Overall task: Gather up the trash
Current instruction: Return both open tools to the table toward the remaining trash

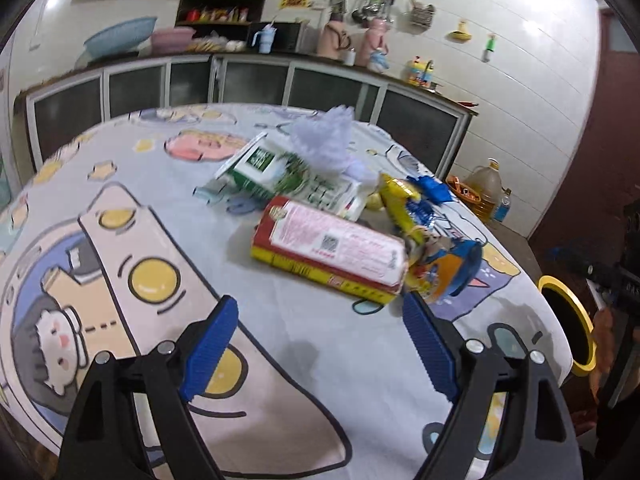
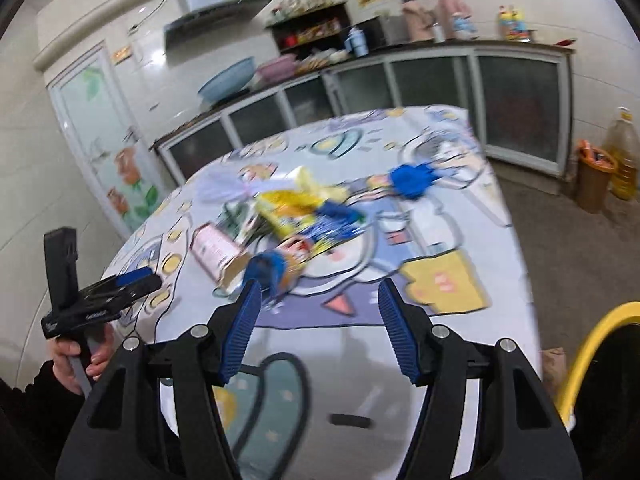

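A pile of trash lies on the cartoon-print tablecloth point(image 1: 300, 332): a red, pink and yellow box point(image 1: 328, 250), a green and white carton point(image 1: 276, 174), a crumpled white plastic bag point(image 1: 326, 142), a yellow and blue wrapper point(image 1: 408, 204), a blue-lidded snack cup point(image 1: 452, 270) and a blue wrapper point(image 1: 432, 190). My left gripper point(image 1: 320, 344) is open and empty, just short of the box. My right gripper point(image 2: 318, 332) is open and empty, above the table, near the snack cup point(image 2: 276, 268). The right wrist view is blurred. The pink box point(image 2: 216, 250) and blue wrapper point(image 2: 412, 180) show there.
A black bin with a yellow rim point(image 1: 568, 320) stands off the table's right edge, also in the right wrist view point(image 2: 592, 352). My left gripper shows from the side point(image 2: 116, 288). Kitchen cabinets point(image 1: 256, 80) run along the far wall. An oil jug point(image 1: 486, 192) stands on the floor.
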`<state>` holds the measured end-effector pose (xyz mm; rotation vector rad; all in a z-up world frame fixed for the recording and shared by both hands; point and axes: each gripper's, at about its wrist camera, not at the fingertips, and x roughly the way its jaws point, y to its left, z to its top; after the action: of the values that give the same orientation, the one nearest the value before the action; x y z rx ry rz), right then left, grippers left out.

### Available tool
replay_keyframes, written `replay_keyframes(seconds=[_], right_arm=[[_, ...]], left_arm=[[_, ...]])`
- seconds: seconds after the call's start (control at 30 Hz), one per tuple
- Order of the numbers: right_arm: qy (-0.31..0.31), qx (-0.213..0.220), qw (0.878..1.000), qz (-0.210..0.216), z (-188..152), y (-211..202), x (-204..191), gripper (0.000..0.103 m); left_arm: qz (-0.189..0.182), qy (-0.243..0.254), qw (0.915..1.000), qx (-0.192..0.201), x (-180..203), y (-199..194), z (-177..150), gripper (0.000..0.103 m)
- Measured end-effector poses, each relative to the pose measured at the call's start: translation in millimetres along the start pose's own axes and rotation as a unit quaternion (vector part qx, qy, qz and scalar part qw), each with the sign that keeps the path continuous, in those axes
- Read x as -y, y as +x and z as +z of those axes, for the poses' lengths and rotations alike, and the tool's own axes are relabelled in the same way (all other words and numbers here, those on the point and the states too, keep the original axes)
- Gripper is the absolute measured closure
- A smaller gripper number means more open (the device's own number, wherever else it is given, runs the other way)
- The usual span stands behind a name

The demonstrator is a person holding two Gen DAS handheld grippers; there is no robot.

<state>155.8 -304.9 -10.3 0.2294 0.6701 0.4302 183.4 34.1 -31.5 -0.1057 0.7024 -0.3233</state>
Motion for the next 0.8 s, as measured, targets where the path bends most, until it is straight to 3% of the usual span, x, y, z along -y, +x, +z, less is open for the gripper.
replay_keyframes(seconds=[0.3,0.6,0.8], right_arm=[[0.007,-0.032,0.998,0.046,-2,33,-13,0.039],[-0.001,-0.041,0.998,0.052,0,40,-18,0.039],[-0.003,-0.051,0.997,0.059,1,42,-16,0.039]], left_arm=[[-0.026,-0.045,0.9979,-0.038,-8,29,3,0.021],[-0.028,-0.083,0.995,-0.048,-14,45,12,0.021],[-0.035,-0.011,0.9988,-0.033,-17,42,32,0.02]])
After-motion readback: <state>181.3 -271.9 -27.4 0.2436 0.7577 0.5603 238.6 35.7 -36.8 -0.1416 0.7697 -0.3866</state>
